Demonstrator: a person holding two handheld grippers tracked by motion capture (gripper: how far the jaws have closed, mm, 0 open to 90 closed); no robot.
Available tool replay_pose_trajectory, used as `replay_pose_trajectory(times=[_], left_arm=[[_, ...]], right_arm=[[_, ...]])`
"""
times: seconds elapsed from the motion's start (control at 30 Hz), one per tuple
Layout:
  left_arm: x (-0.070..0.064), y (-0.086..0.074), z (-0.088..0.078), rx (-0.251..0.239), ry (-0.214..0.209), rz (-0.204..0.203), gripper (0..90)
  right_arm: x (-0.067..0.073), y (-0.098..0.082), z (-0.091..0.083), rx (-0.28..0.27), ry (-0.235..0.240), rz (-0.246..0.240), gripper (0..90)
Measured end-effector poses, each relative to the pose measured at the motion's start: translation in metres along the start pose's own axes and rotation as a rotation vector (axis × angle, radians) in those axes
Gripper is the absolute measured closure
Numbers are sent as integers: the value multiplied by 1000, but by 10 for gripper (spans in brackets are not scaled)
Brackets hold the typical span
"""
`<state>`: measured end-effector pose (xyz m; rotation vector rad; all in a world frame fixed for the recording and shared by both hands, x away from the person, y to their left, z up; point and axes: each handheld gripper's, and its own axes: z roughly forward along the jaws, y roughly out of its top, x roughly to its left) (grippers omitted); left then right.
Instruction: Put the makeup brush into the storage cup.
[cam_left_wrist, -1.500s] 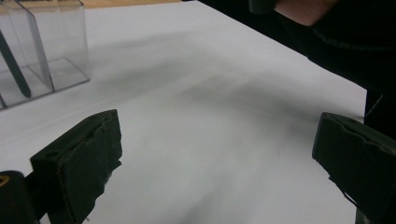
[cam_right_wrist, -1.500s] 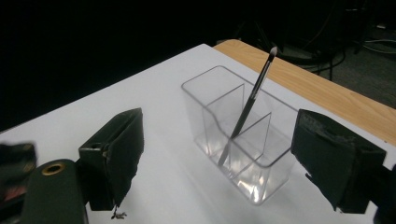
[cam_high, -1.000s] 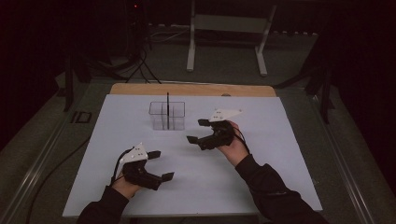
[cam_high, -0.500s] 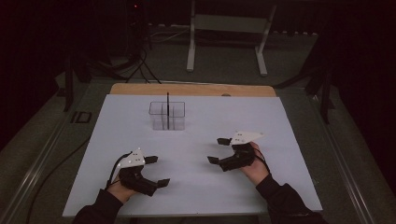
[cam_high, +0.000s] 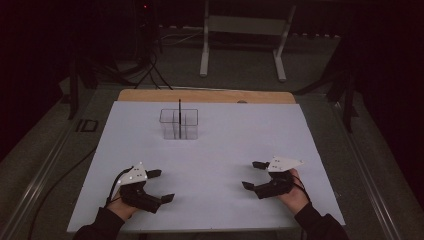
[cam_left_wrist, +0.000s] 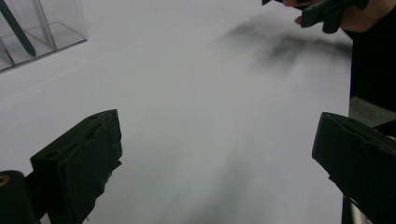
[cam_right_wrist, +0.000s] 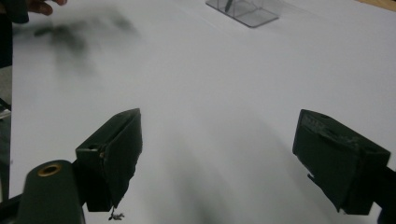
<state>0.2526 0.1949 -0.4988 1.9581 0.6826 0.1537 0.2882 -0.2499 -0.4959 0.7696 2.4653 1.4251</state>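
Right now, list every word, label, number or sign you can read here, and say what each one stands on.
None can be read.
The clear holder and the black pen standing in it bear no lettering.
The white sheet is blank.
Small dark dots on the left gripper plate are too small to read as text.

White table sheet (cam_high: 215, 165), wooden board edge (cam_high: 205, 96), floor cables (cam_high: 150, 70)

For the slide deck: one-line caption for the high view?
Both tongs, left and right, rest open and empty near the white table's front edge; clear organizer holds one dark pen.
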Motion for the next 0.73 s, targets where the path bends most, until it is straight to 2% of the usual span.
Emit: replay_pose_trajectory(times=[0.07,0.27,0.5,0.6,0.73], left_arm=[[1,-2,-3,-8,6,11,28],[5,-6,-6,-6,3,8,28],[7,-9,-7,-7,9,10,29],[7,-9,-7,-16,4,8,29],[8,-9,-7,-24,4,0,29]], right_arm=[[0,-7,-9,-3,-13,10,159],[0,-20,-24,-23,-28,19,162],[-1,-30,-26,-2,-27,9,162],[-1,-31,-25,-4,-31,-6,162],[-2,-31,-26,-14,-29,0,162]])
